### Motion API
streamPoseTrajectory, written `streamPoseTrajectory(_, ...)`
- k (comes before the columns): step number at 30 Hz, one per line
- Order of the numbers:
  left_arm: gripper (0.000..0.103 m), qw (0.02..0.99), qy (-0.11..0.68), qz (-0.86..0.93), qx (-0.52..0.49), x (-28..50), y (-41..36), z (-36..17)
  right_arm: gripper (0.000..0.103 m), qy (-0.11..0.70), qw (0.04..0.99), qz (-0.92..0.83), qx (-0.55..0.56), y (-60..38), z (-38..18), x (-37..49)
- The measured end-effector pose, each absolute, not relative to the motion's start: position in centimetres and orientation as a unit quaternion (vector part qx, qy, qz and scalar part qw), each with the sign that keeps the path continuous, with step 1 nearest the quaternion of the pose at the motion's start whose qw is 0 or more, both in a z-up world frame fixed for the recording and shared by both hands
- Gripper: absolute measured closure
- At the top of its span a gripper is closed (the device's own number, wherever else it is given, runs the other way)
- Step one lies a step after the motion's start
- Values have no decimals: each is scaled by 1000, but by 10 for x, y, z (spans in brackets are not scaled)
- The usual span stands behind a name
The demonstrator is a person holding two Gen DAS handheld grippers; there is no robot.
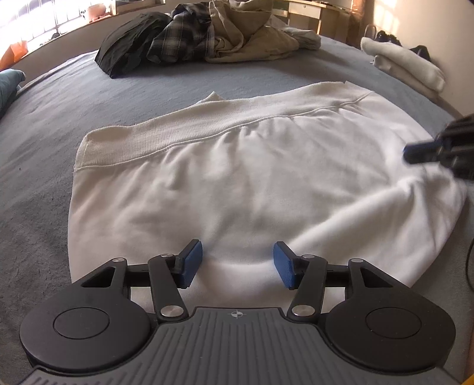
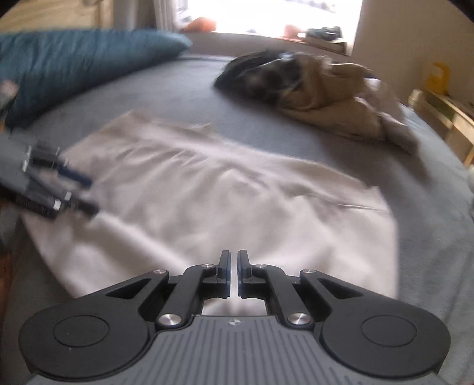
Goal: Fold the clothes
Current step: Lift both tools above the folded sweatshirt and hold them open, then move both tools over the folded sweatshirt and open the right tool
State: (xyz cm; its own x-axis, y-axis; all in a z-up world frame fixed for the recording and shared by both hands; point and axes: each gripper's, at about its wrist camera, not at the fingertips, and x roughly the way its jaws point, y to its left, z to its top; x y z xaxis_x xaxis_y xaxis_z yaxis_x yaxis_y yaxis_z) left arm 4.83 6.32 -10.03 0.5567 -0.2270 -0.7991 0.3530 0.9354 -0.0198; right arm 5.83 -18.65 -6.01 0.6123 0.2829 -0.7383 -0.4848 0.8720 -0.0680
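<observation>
Right wrist view motion-blurred: far clothes pile (image 2: pixel 311 86) smeared, garments inseparable. Left tool (image 2: pixel 86 192) at the left edge blurred, body cut off. In the left wrist view, right tool (image 1: pixel 414 152) cut by the right edge, only a blue tip showing. White sweatshirt (image 1: pixel 237 177) near edge hidden behind the tool body.

A home bedroom: a grey-sheeted bed (image 1: pixel 148 97), a blue pillow (image 2: pixel 74 65), heaped clothes (image 1: pixel 207 35) and a sunlit window (image 2: pixel 266 14).

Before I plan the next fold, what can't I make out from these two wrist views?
- White garment: near edge hidden behind the left gripper body, left wrist view.
- Clothes pile: motion-blurred in the right wrist view; items indistinct.
- Right gripper: cut off by the frame edge, left wrist view.
</observation>
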Motion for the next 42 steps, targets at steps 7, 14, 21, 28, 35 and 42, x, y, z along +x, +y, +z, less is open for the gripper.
streamPoseTrajectory(7, 49, 880, 441, -159, 70, 47, 65, -100, 99, 420, 885, 169, -111, -217, -87, 67)
streamPoseTrajectory(14, 49, 880, 444, -154, 68, 48, 68, -99, 99, 416, 892, 140, -107, -229, -84, 99)
streamPoseTrajectory(21, 49, 881, 443, -151, 71, 49, 68, -100, 99, 410, 901, 133, -47, -246, -67, 123)
streamPoseTrajectory(28, 48, 881, 442, -139, 95, 50, 64, -96, 99, 448, 886, 118, -16, -262, -82, 158)
streamPoseTrajectory(35, 48, 891, 407, -160, 121, 48, 55, -77, 98, 437, 878, 196, 6, -241, -68, 138)
streamPoseTrajectory(42, 49, 883, 404, -197, 132, 48, 21, -93, 98, 443, 875, 193, -21, -224, -79, 135)
